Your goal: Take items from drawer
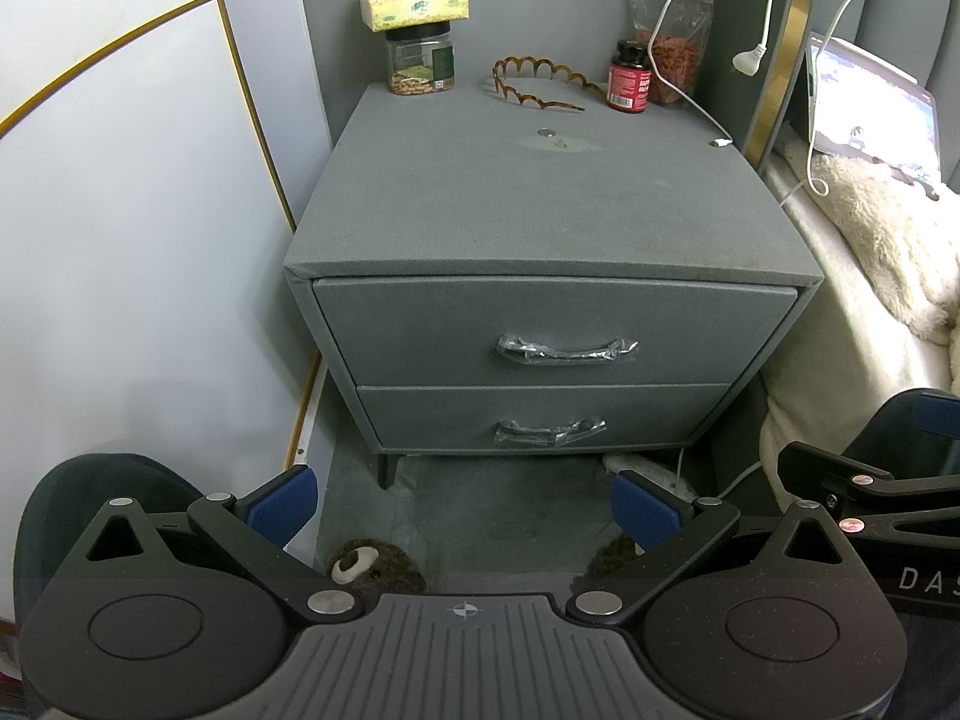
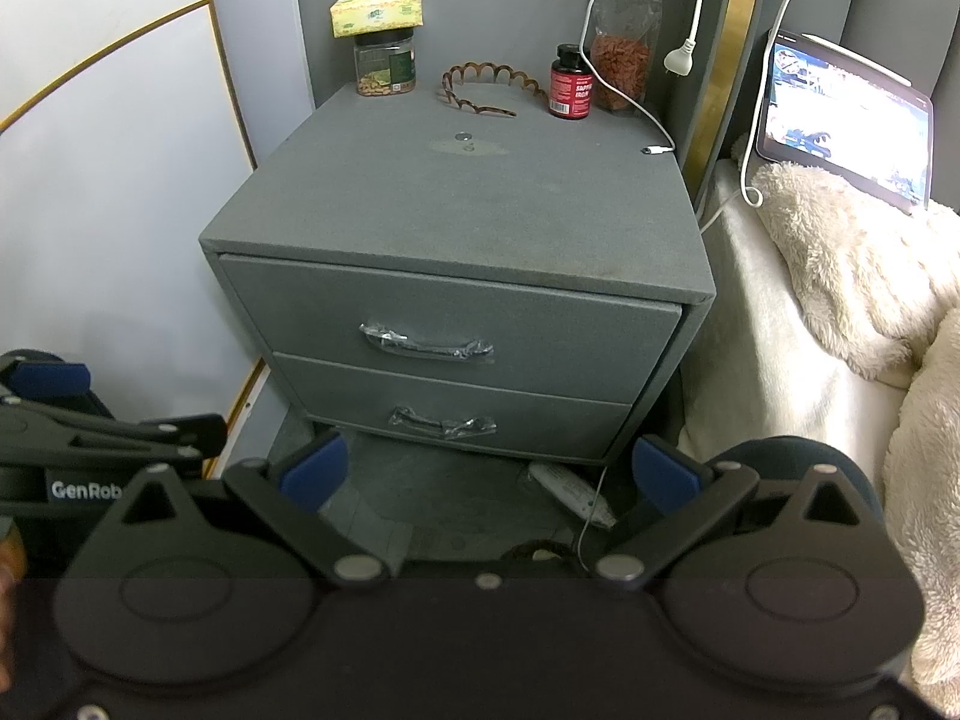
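Note:
A grey fabric nightstand stands ahead with two drawers, both pushed in. The top drawer has a plastic-wrapped metal handle; the bottom drawer has a like handle. My left gripper is open, low in front of the nightstand, with nothing between its blue pads. My right gripper is also open and empty, just below the bottom drawer. What the drawers hold is hidden.
On top stand a tissue box on a nut jar, a brown headband, a red bottle, a pouch and charger cables. Bed with fluffy blanket and tablet right; wall left; slippers on the floor.

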